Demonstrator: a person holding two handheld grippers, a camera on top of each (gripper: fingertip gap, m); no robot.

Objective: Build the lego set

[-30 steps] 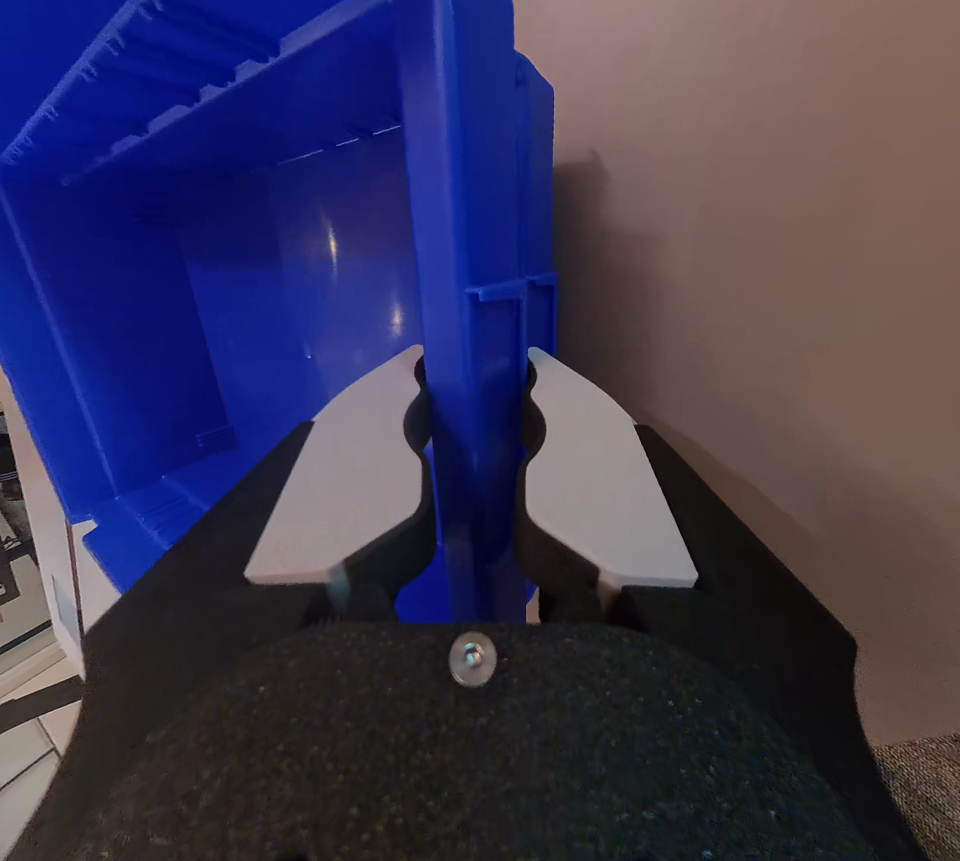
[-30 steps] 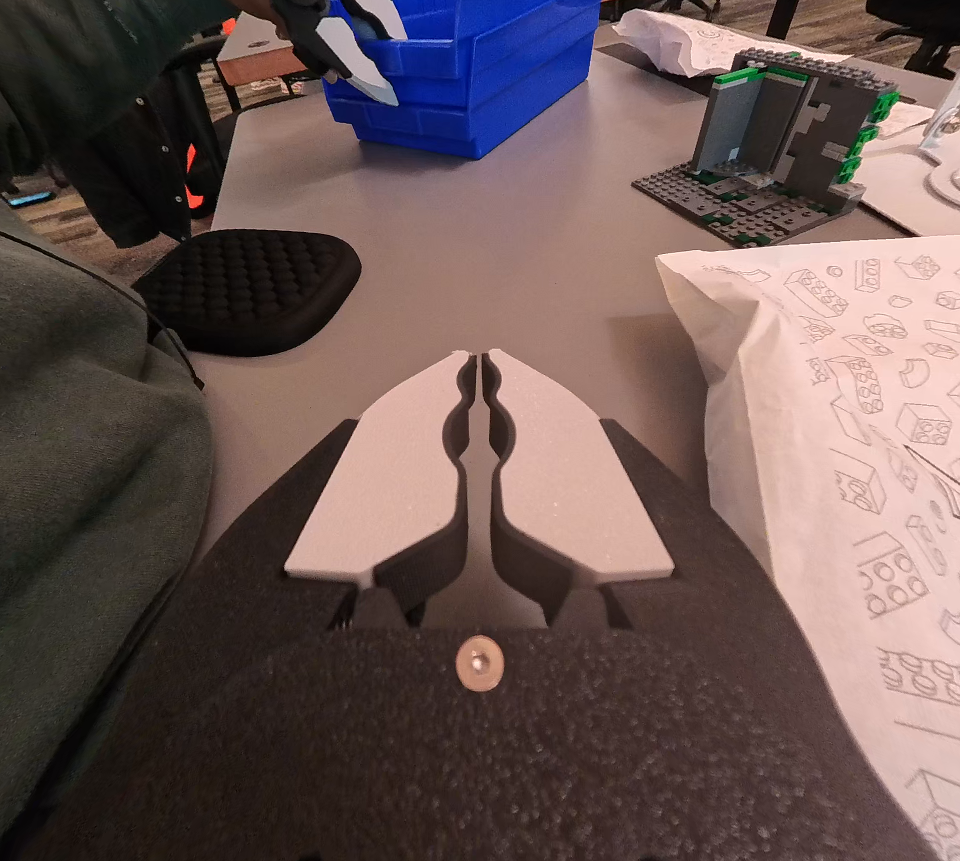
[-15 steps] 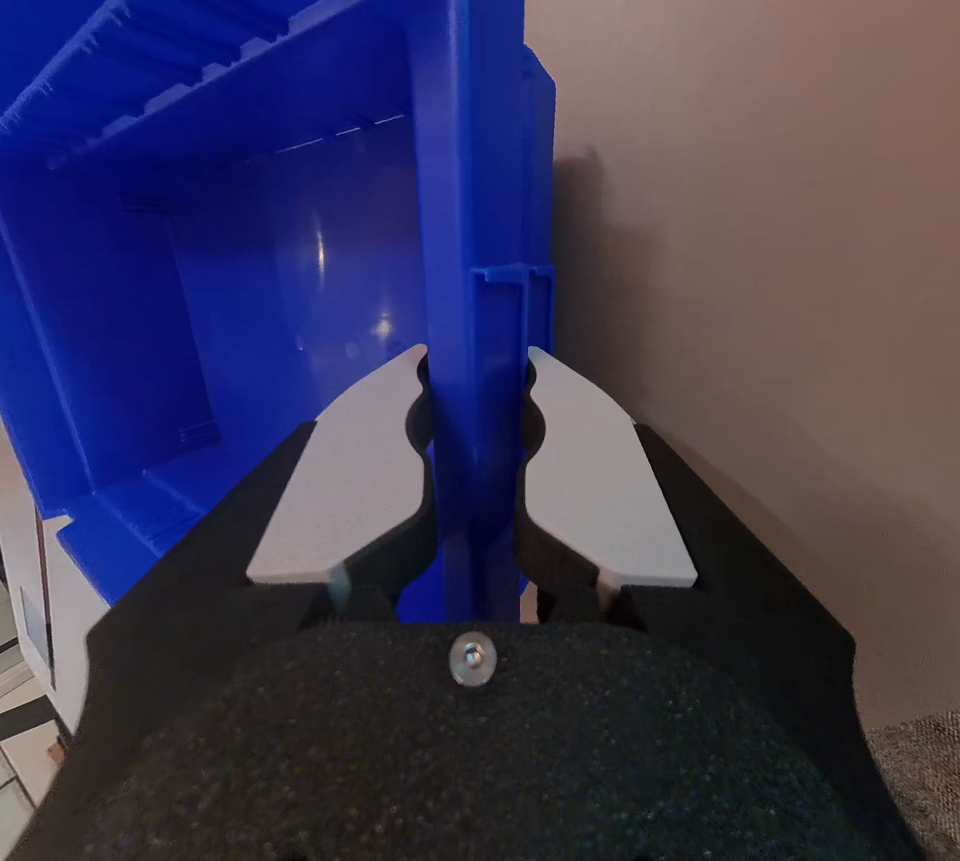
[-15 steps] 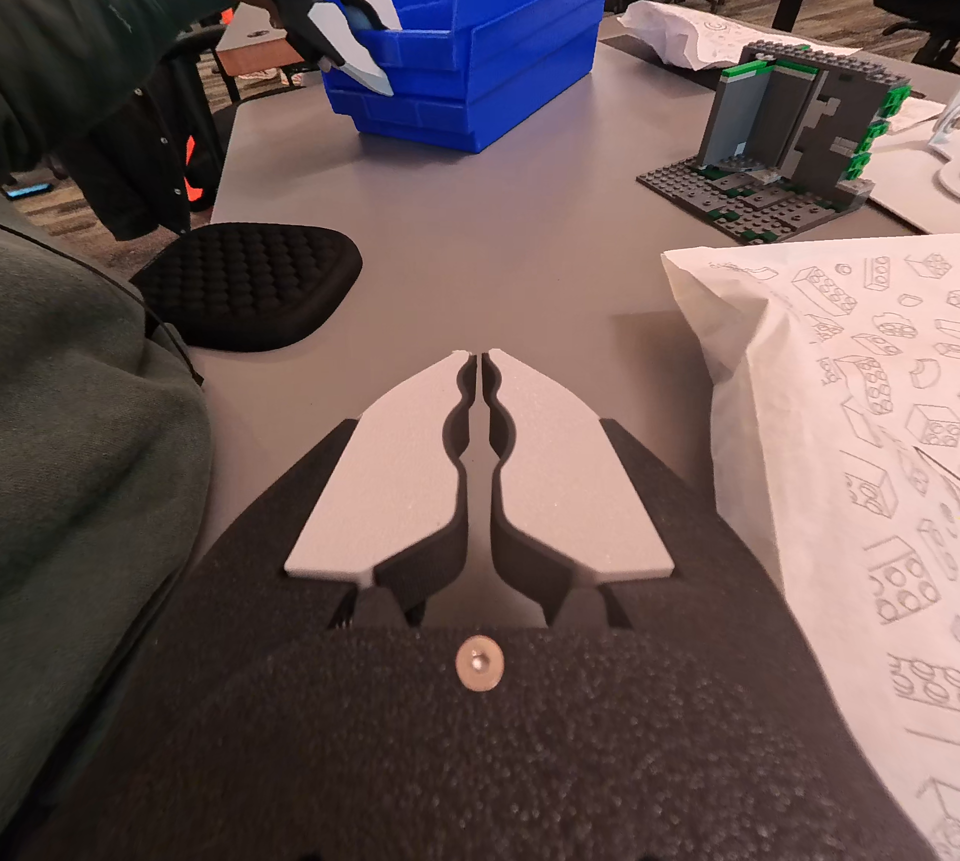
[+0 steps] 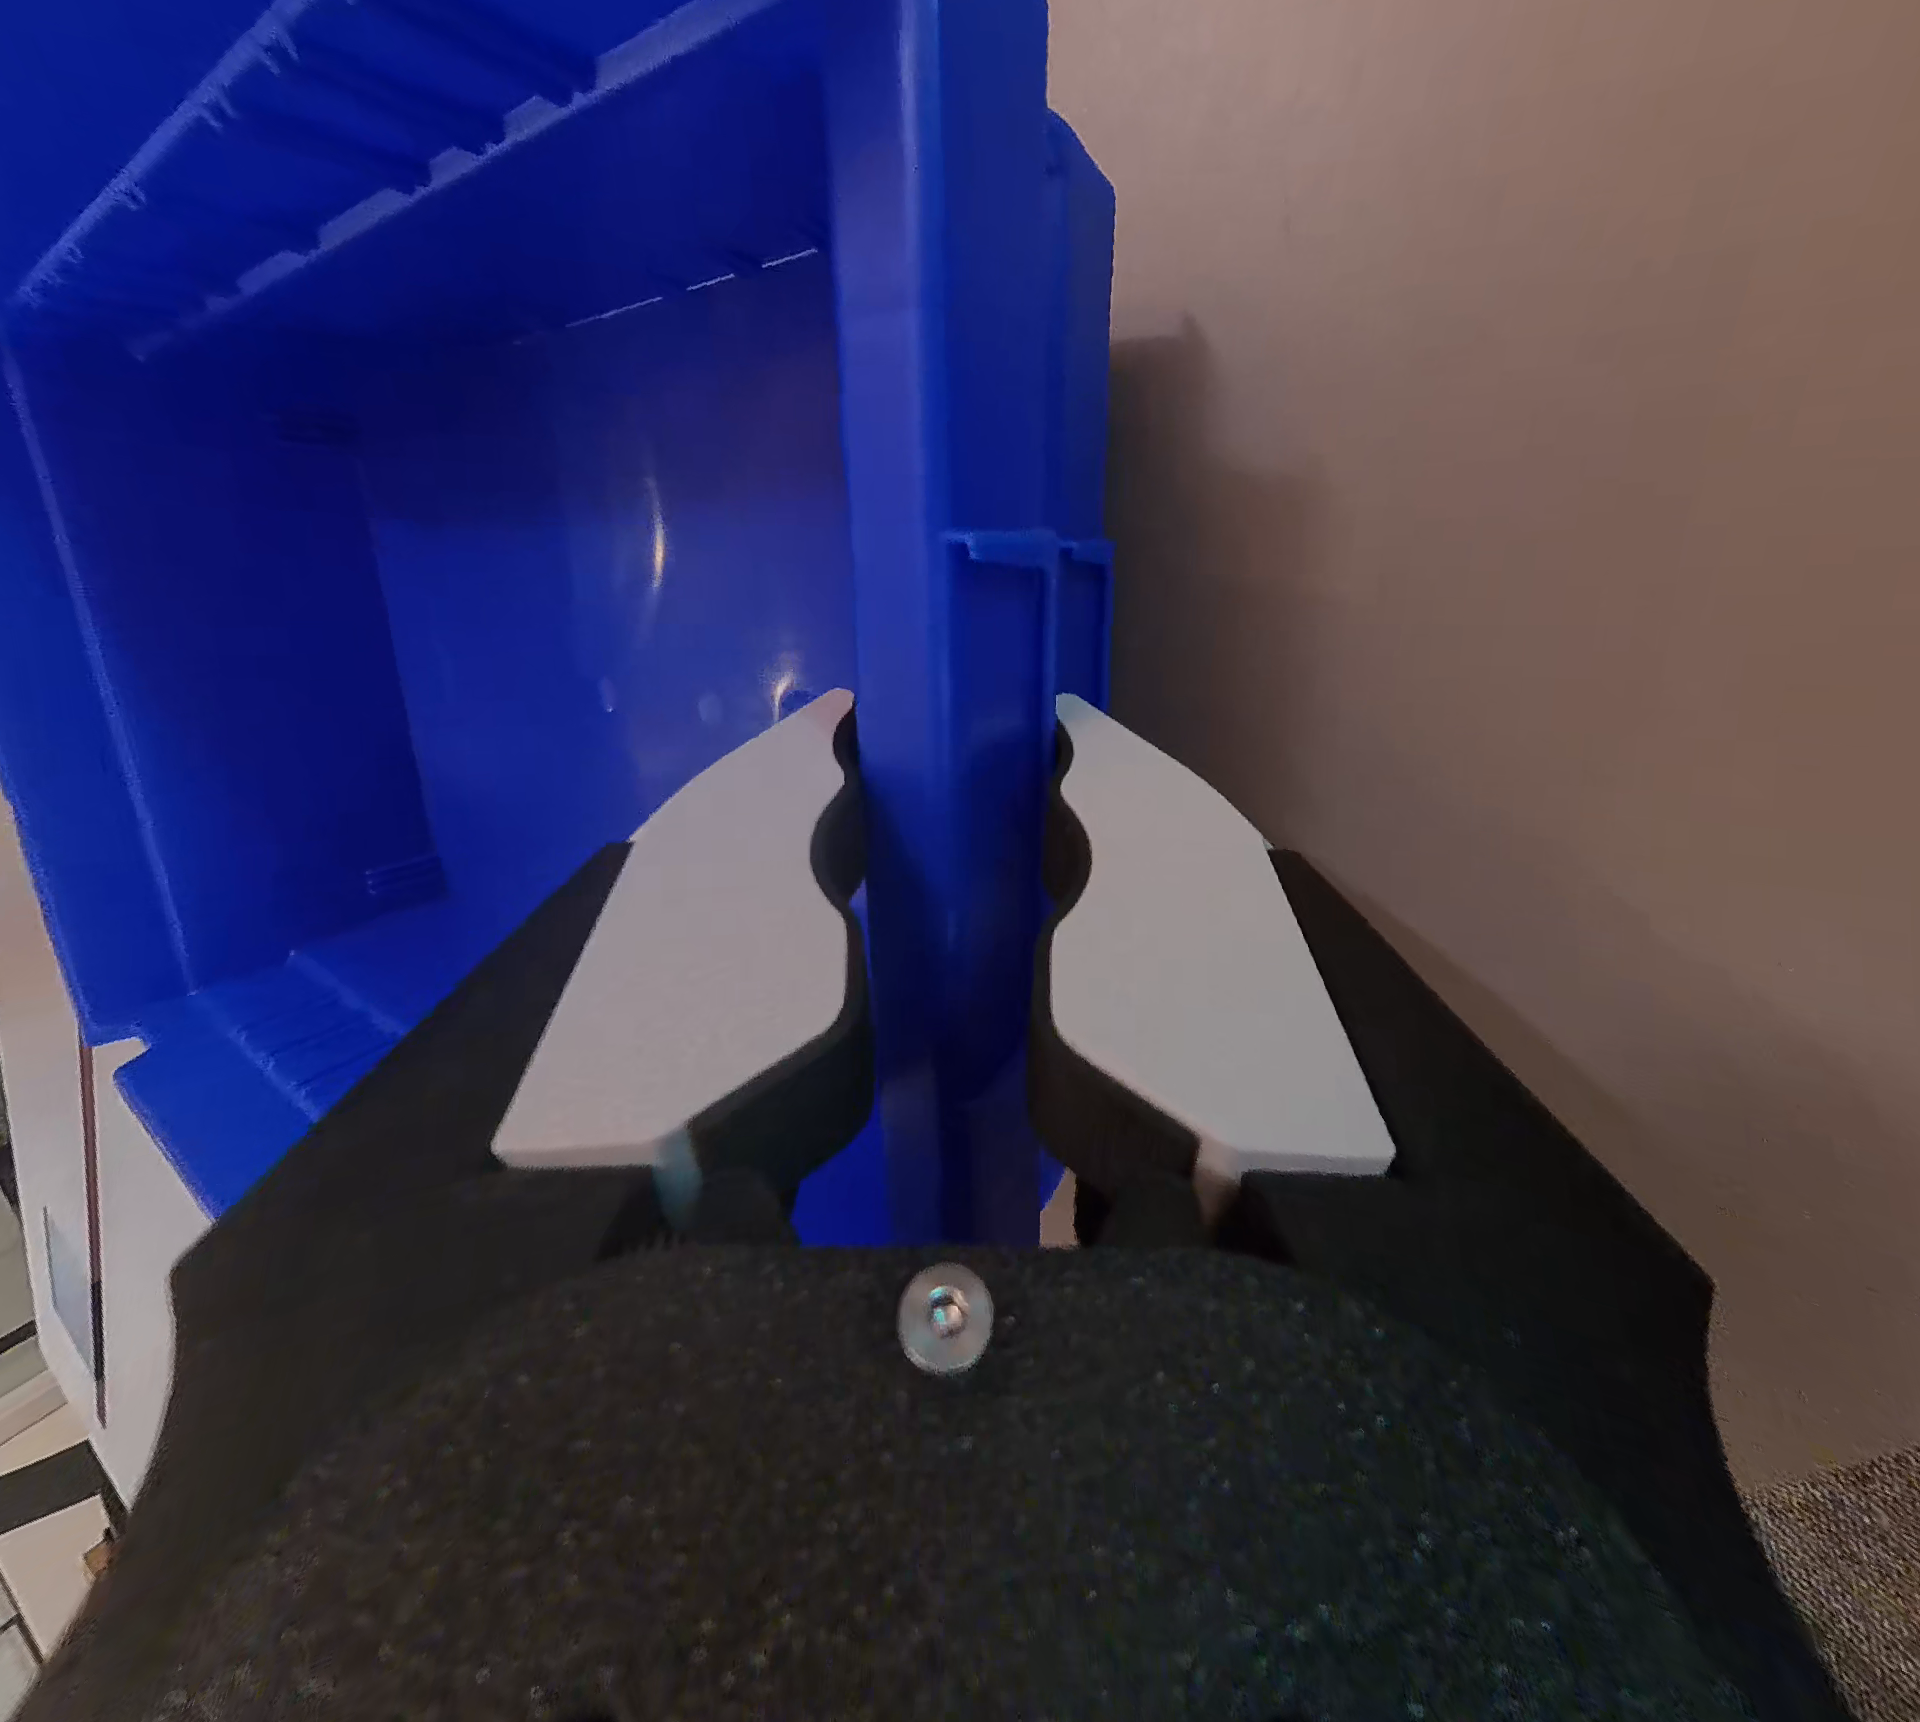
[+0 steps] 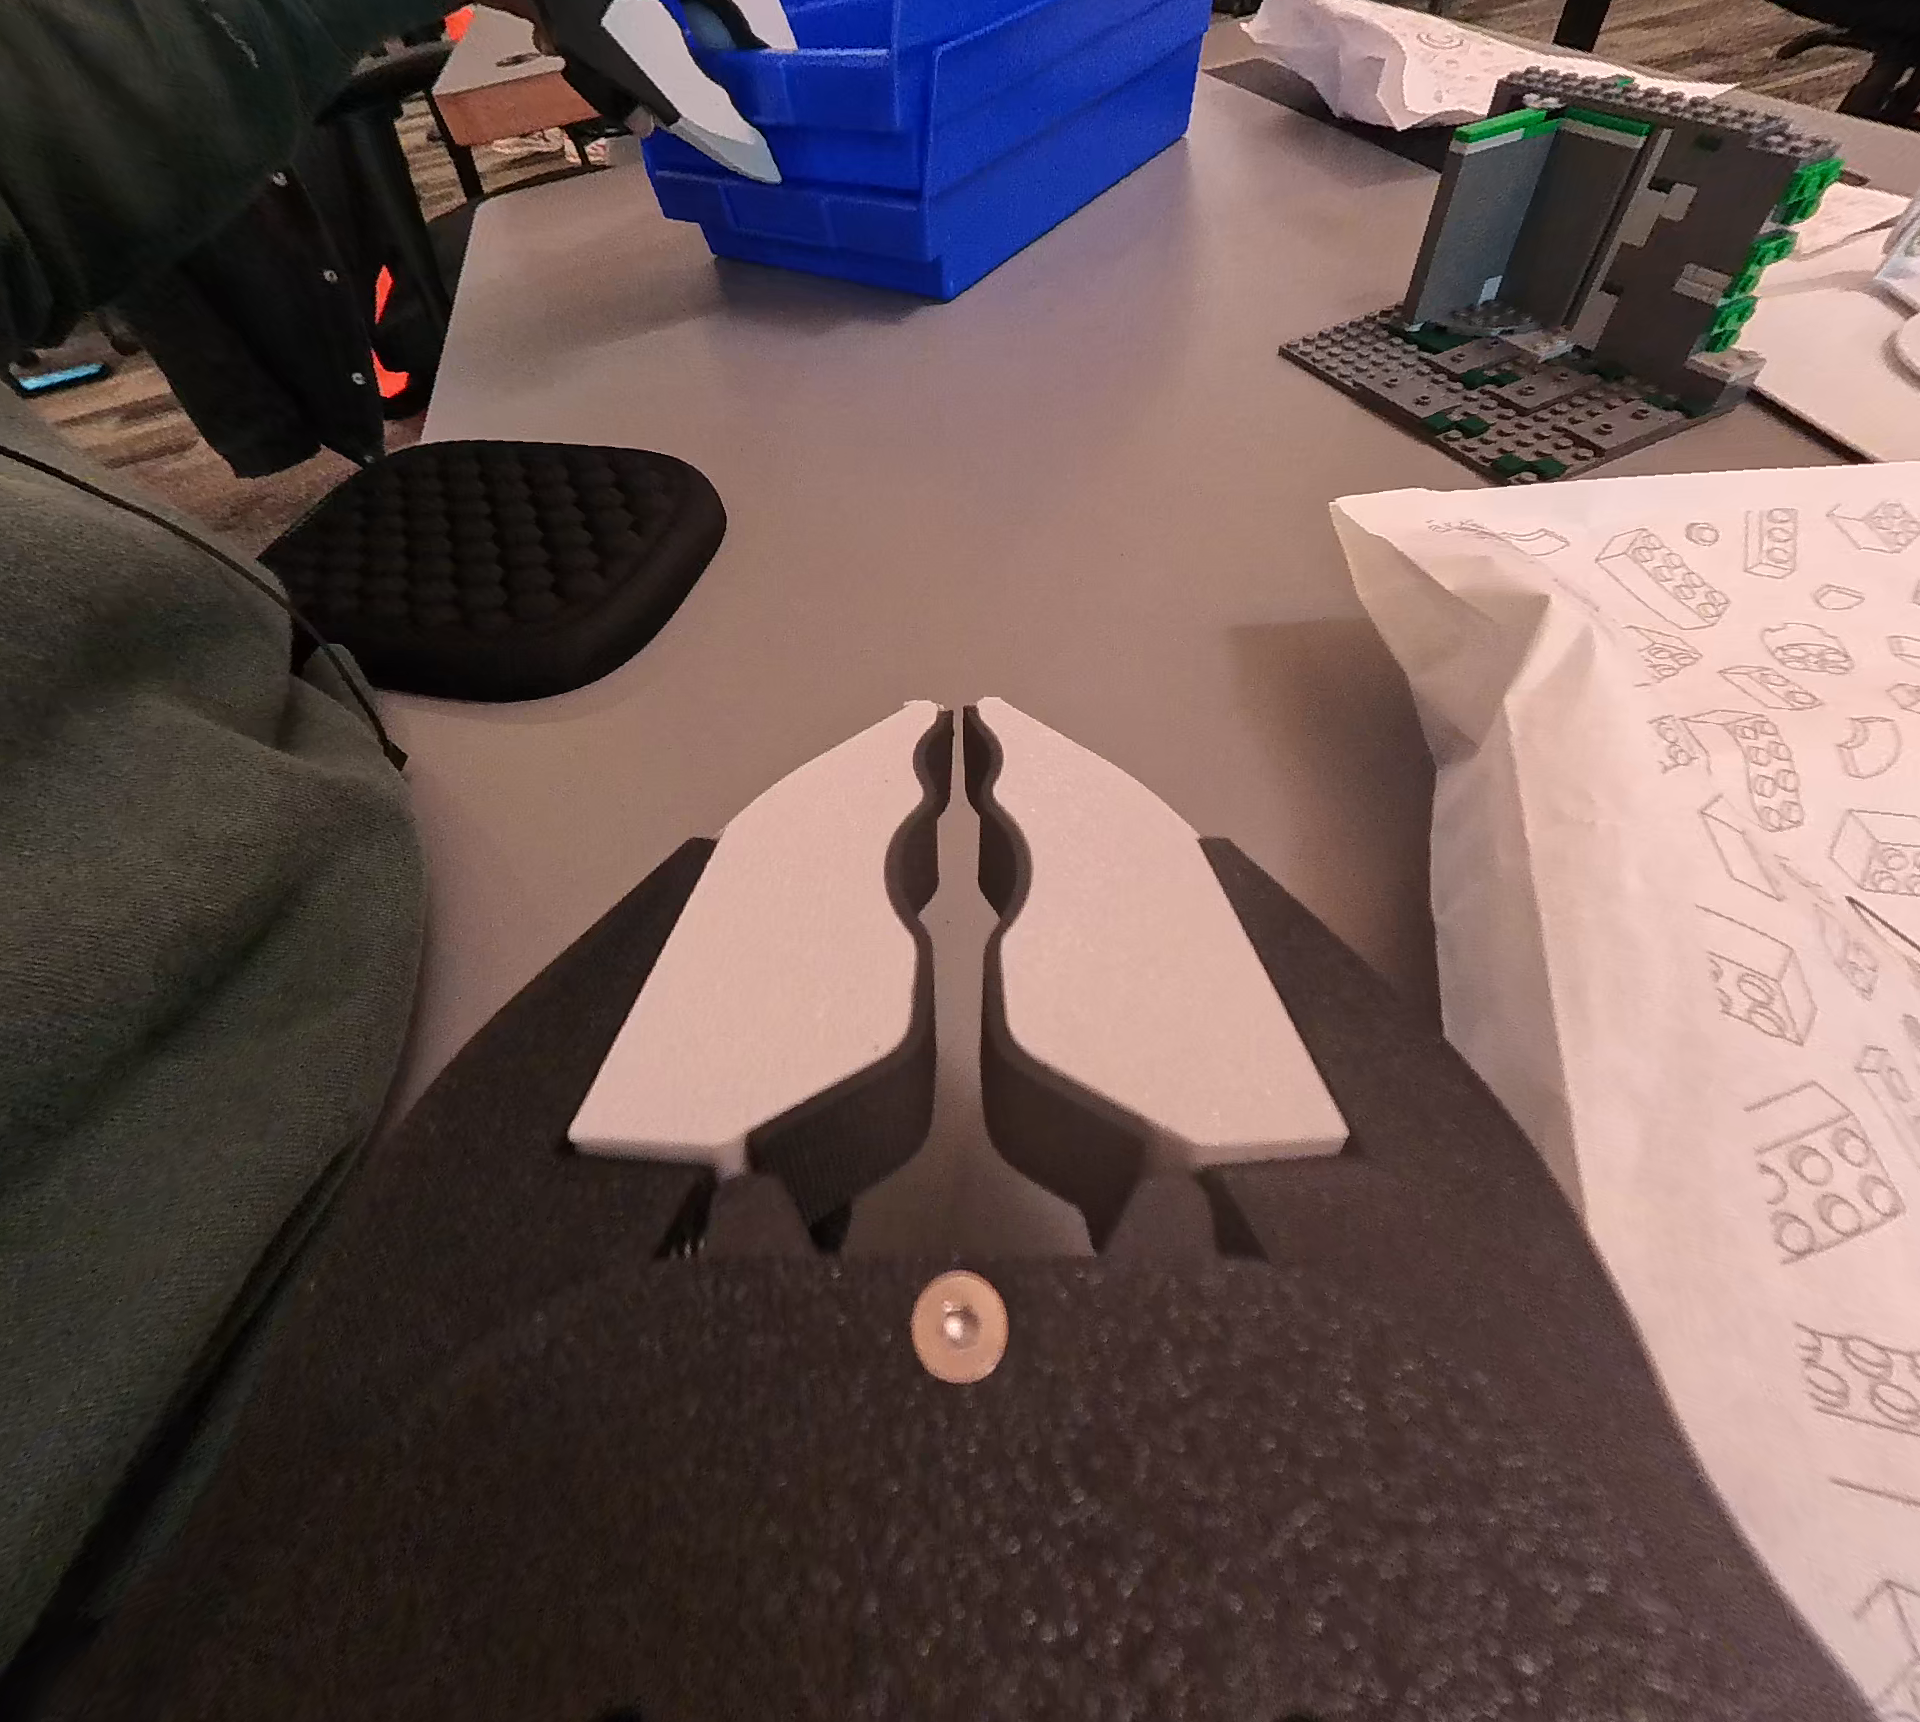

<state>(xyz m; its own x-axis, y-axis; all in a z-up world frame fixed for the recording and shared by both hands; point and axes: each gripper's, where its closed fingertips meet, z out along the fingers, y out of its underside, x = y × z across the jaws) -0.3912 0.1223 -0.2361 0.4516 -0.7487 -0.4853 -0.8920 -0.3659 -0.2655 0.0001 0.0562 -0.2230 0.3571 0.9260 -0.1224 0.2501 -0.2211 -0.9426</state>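
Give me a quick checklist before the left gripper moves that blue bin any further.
1. Left gripper closed on the wall of the top bin: ok, one finger on each side.
2. Top bin empty, nothing to spill: ok for the part of its floor in view; the rest cannot tell.
3. Bins underneath will stay put: cannot tell; the stack looks nested.
4. Table in front of the stack clear: ok.
5. Lego build out of the way: ok, well to the stack's right.
6. Right gripper free: ok, shut on nothing, over the table.
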